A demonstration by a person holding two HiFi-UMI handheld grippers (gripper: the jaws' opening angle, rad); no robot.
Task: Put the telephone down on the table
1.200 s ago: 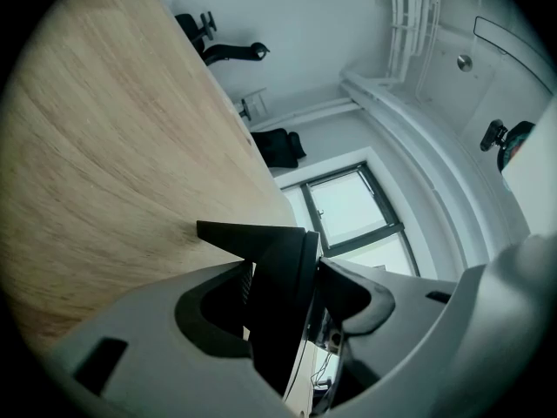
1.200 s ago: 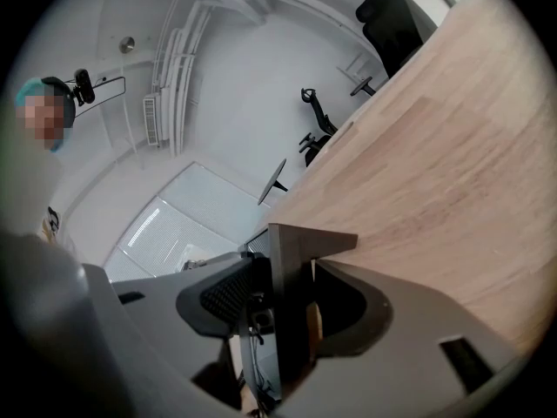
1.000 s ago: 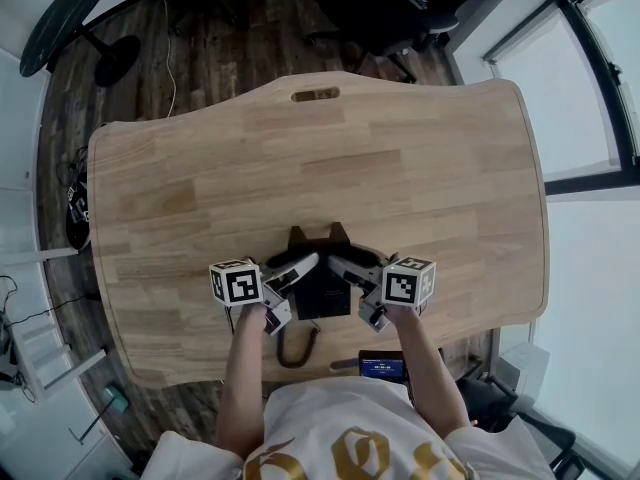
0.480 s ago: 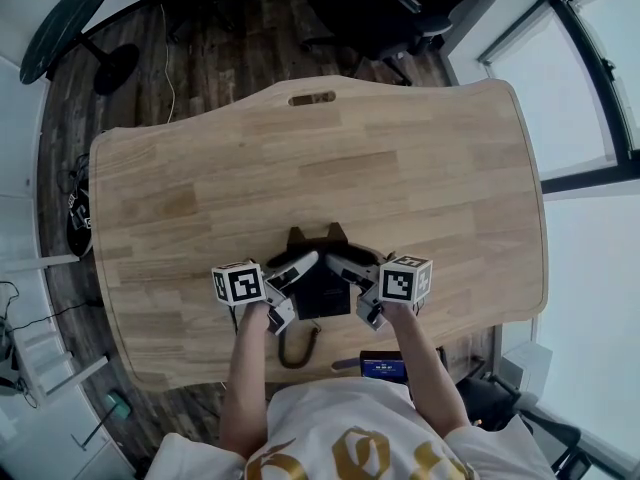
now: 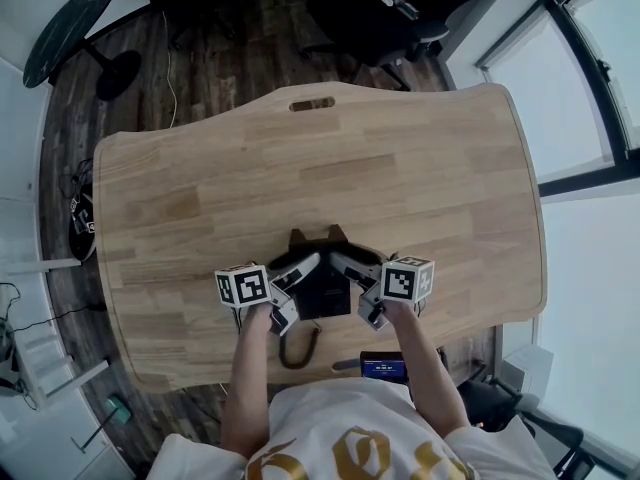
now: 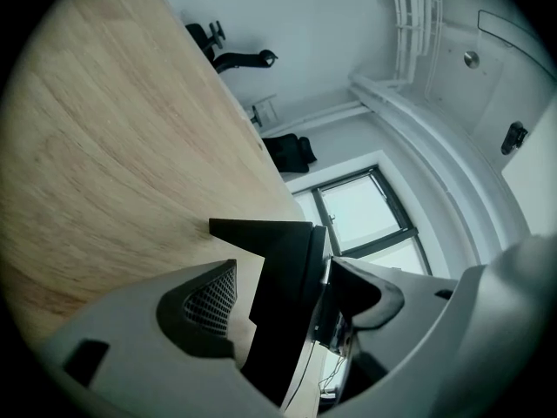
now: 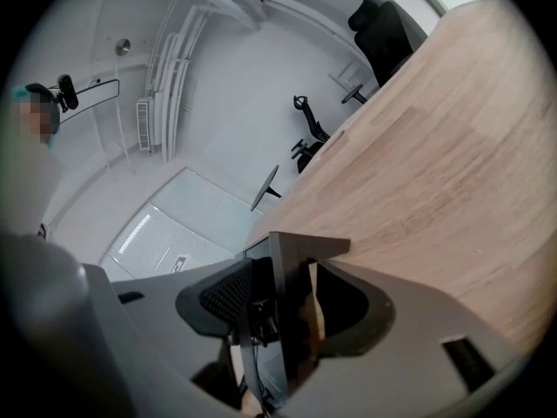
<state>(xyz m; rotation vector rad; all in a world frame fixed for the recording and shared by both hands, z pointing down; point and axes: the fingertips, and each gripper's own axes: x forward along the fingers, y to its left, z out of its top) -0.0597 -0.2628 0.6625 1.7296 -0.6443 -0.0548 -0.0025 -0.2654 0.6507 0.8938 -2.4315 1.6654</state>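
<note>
White shirt [image 5: 340, 430], gold print; grey jaws; white cubes [image 5: 243, 286], black square markers.

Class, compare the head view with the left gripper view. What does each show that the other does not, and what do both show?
Only the head view: the right hand-held gripper, the person's arms and the wooden floor. Only the left gripper view: a close look between the jaws of the left hand-held gripper, which have just been opening, with a gap beside the telephone edge standing between them, and the ceiling pipes. Both: the table, the telephone and the left hand-held gripper.
</note>
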